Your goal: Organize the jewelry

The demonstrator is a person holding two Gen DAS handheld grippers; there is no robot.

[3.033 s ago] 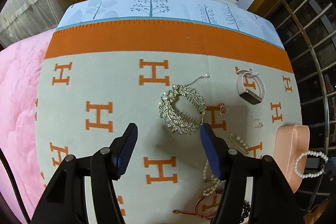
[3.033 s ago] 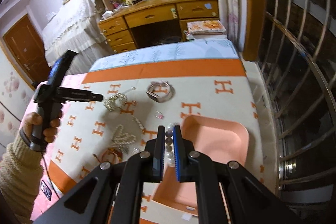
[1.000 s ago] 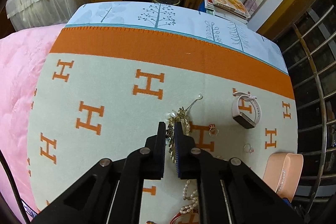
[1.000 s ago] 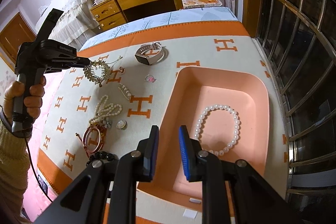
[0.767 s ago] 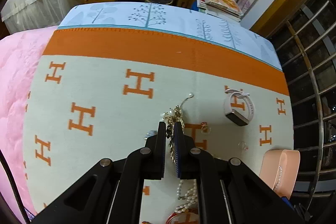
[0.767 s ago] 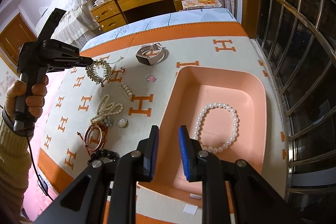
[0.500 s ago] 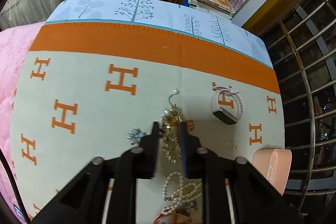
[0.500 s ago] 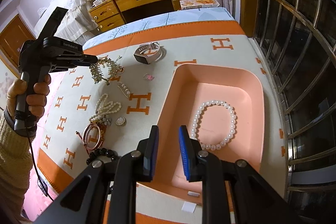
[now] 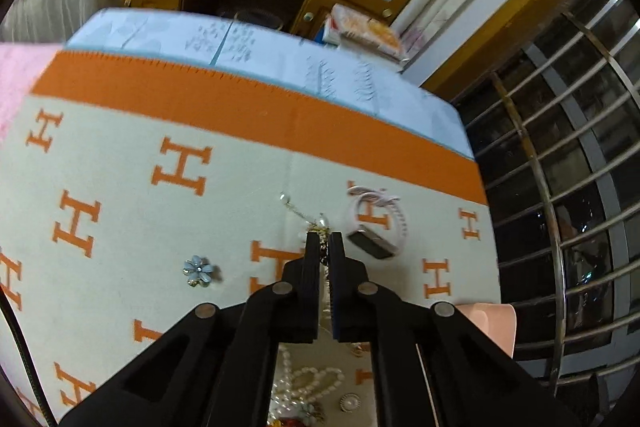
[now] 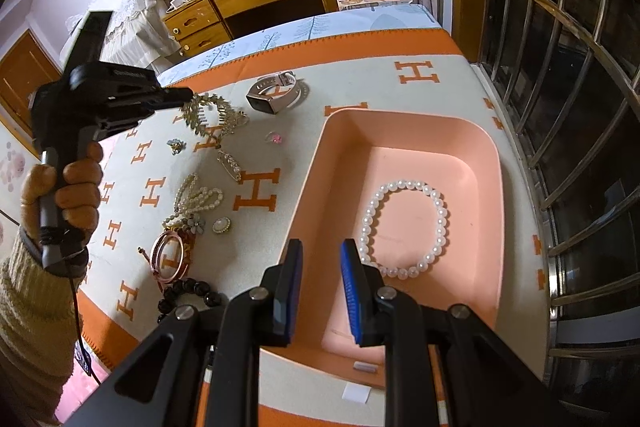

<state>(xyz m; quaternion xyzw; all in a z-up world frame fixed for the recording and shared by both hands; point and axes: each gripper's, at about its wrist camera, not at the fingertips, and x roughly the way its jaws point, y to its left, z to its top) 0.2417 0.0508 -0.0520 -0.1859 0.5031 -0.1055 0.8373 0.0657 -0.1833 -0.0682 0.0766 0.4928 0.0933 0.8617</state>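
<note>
Left gripper [image 9: 324, 241]: my jaws pinch the gold tiara [image 10: 212, 117], lifted above the blanket [image 10: 360, 91].
Right gripper [image 10: 320, 267]: parted, holding nothing, over the pink tray [image 10: 404, 131].
Pearl bracelet [image 10: 404, 227]: inside the tray.

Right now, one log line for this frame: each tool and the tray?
left tool: shut on gold hair comb, lifted off blanket | right tool: open, empty, over tray edge | pink tray: holds pearl bracelet

Right gripper [image 10: 320, 263] with jaws apart above the near rim of a pink tray [image 10: 490, 147], pearl bracelet [image 10: 404, 227] lying inside, left gripper [image 10: 182, 97] clamping a gold leaf hair comb [image 10: 212, 115] raised over the H-patterned blanket [image 10: 416, 87], pink-strapped watch [image 10: 276, 93] beyond
</note>
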